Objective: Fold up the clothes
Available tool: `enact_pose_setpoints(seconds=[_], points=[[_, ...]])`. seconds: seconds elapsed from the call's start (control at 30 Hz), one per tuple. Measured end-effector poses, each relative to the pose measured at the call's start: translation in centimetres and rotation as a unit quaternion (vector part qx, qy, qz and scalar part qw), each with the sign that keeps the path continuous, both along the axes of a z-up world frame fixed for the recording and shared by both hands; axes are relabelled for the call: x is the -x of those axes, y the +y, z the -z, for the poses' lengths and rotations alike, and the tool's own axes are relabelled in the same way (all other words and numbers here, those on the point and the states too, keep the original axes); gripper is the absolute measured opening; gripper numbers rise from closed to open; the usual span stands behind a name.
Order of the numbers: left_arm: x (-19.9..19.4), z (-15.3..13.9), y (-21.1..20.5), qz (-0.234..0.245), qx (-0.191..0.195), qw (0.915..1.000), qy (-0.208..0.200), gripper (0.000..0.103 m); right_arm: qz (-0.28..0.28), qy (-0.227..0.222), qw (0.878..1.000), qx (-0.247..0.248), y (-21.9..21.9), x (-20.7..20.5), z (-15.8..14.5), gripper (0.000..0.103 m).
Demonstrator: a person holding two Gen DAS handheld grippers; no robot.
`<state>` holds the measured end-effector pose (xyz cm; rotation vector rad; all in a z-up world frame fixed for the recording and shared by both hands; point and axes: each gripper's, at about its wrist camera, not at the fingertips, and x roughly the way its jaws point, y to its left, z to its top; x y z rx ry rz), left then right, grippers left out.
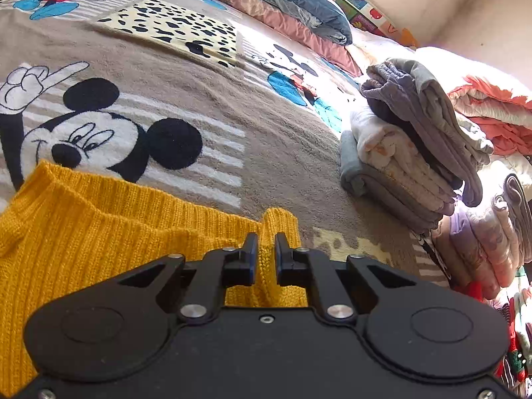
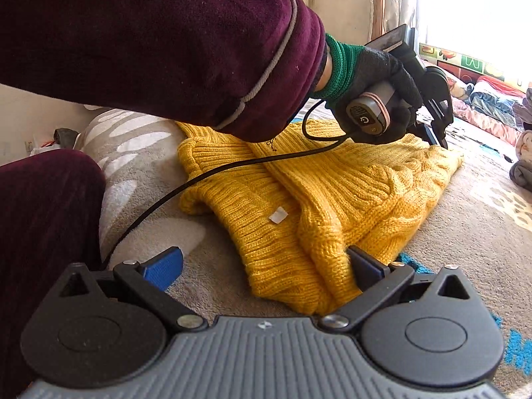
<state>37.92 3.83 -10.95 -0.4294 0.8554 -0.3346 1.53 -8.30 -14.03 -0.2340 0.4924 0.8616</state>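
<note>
Bedroom, with a cartoon-mouse blanket (image 1: 206, 76) spread over the bed as the work surface. Nearest in the right wrist view, right gripper (image 2: 266, 266) wide open and holding nothing, low over the near ribbed hem of the yellow sweater (image 2: 326, 193), one finger on the knit, the other on bare blanket. Sweater lying flat and partly folded, long axis running away toward the far right. At that far end, left gripper (image 1: 266, 249) clamped shut on a raised fold of knit, pitched downward, carried by a gloved left hand (image 2: 372, 96) below a maroon sleeve (image 2: 159, 46). Left hand likely the one to carry the fold over toward the near hem. Farther off, stack of folded clothes (image 1: 412, 153), then rumpled bedding (image 1: 299, 10) by the wall.
</note>
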Motion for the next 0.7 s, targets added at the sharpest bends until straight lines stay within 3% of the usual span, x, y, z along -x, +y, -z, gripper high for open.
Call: enact_pose_setpoints(seconds=[0.03, 0.13, 0.2, 0.23, 0.27, 0.3, 0.37, 0.4, 0.47, 0.53, 0.6, 0.7], points=[[-0.3, -0.3, -0.4, 0.008, -0.006, 0.9999, 0.002, 0.008, 0.0, 0.0, 1.0, 0.0, 0.0, 0.0, 0.0, 0.103], [-1.5, -0.4, -1.2, 0.023, -0.022, 0.9993, 0.017, 0.03, 0.001, -0.002, 1.0, 0.002, 0.1, 0.1, 0.0, 0.103], [-2.2, -0.2, -1.7, 0.032, -0.029, 0.9987, 0.026, 0.031, 0.001, -0.003, 1.0, 0.002, 0.2, 0.1, 0.1, 0.103], [-2.2, -0.1, -2.0, 0.04, -0.031, 0.9984, 0.027, 0.031, 0.001, -0.003, 1.0, 0.002, 0.2, 0.1, 0.1, 0.103], [-2.1, -0.1, -2.2, 0.048, -0.033, 0.9981, 0.022, 0.013, 0.001, -0.003, 1.0, 0.002, 0.2, 0.1, 0.1, 0.103], [-1.8, 0.0, -2.4, 0.054, -0.035, 0.9978, 0.016, 0.006, 0.001, -0.003, 1.0, 0.002, 0.3, 0.2, 0.1, 0.103], [-1.0, 0.7, -1.0, -0.002, 0.03, 0.9994, 0.017, 0.005, 0.001, -0.003, 1.0, 0.002, 0.4, 0.1, 0.2, 0.103], [-0.5, 1.5, 0.2, -0.043, 0.084, 0.9953, 0.022, 0.005, 0.001, -0.003, 1.0, 0.002, 0.4, 0.0, 0.2, 0.103], [0.9, 3.8, 2.0, -0.125, 0.177, 0.9757, 0.033, 0.005, 0.001, -0.002, 1.0, 0.001, 0.5, -0.1, 0.3, 0.103], [2.2, 5.8, 3.0, -0.178, 0.241, 0.9534, 0.037, 0.005, 0.001, -0.002, 1.0, 0.0, 0.5, 0.0, 0.3, 0.103], [2.7, 6.5, 3.1, -0.201, 0.245, 0.9476, 0.037, 0.005, 0.001, -0.002, 1.0, 0.0, 0.5, 0.1, 0.4, 0.103], [1.7, 5.8, 2.8, -0.203, 0.204, 0.9555, 0.064, 0.007, 0.001, -0.003, 1.0, 0.0, 0.6, 0.1, 0.5, 0.103]])
